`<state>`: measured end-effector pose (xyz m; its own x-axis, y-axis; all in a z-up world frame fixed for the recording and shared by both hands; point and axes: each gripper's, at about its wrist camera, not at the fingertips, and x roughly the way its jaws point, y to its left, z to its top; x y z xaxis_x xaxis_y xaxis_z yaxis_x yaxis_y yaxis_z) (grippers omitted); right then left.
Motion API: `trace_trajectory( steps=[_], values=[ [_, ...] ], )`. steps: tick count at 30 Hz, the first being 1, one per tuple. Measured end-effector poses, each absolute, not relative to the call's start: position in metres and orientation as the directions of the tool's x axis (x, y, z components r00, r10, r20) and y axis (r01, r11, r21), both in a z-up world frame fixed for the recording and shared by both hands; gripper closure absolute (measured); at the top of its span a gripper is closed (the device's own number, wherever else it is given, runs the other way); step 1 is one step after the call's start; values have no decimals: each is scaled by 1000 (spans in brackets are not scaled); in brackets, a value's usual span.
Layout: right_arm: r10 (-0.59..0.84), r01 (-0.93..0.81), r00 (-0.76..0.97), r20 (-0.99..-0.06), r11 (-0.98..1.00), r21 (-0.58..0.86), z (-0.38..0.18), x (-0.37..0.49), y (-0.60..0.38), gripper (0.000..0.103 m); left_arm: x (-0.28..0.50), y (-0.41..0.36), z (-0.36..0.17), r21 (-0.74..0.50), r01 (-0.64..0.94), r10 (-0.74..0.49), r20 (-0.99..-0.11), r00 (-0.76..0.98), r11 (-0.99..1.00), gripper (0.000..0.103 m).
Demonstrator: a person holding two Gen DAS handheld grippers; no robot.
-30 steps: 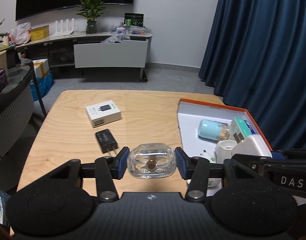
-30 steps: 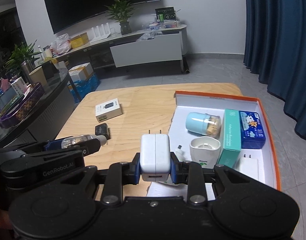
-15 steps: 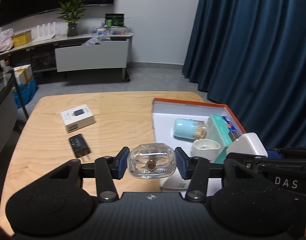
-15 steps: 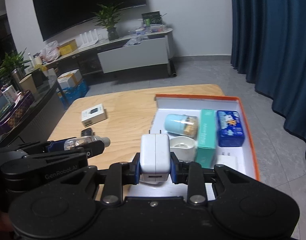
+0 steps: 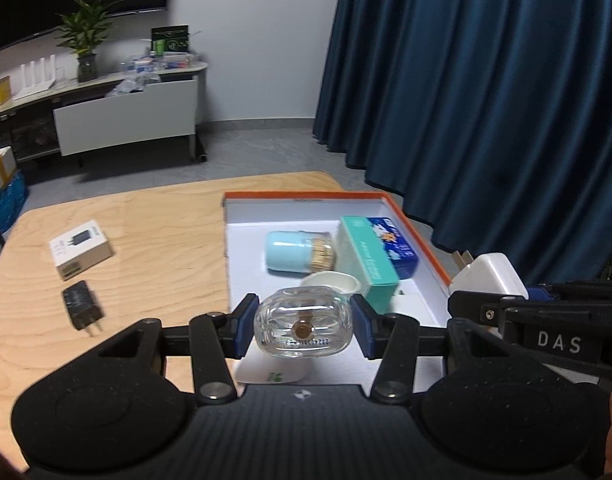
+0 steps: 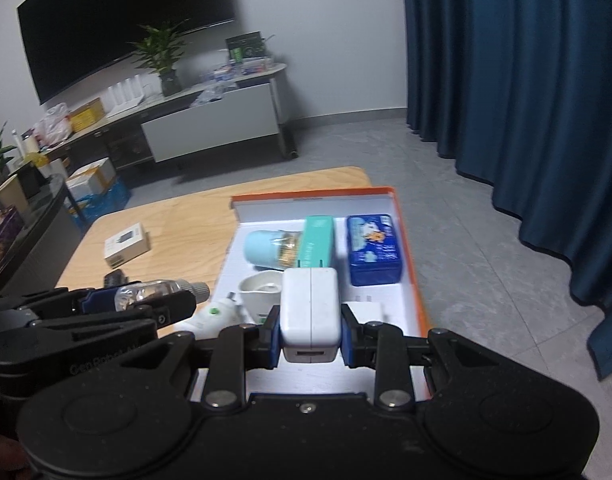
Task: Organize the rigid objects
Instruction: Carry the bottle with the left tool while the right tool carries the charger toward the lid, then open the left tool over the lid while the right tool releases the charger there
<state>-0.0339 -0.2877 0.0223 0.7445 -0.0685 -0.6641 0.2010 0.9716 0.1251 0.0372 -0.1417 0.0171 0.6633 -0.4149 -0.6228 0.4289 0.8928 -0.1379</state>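
Glass bottle [image 5: 303, 329] clamped in L gripper [image 5: 303, 330] jaws, white charger [image 6: 310, 314] in R gripper [image 6: 310, 334].

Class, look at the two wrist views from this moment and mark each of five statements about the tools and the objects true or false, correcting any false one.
1. The left tool is shut on a clear glass bottle. True.
2. The right tool is empty. False: it is shut on a white charger.
3. The black adapter lies inside the orange-rimmed box. False: it lies on the wooden table, left of the box.
4. A blue tin lies inside the box. True.
5. The light blue toothpick holder stands upright. False: it lies on its side in the box.
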Motion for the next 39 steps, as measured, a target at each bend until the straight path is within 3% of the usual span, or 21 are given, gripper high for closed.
trace_trajectory(
  steps=[39],
  values=[
    [-74,235,699,-711,963,131,-6,-20,-312,68,38,-177,-10,-137,487,-435,-692,576,863,53]
  ],
)
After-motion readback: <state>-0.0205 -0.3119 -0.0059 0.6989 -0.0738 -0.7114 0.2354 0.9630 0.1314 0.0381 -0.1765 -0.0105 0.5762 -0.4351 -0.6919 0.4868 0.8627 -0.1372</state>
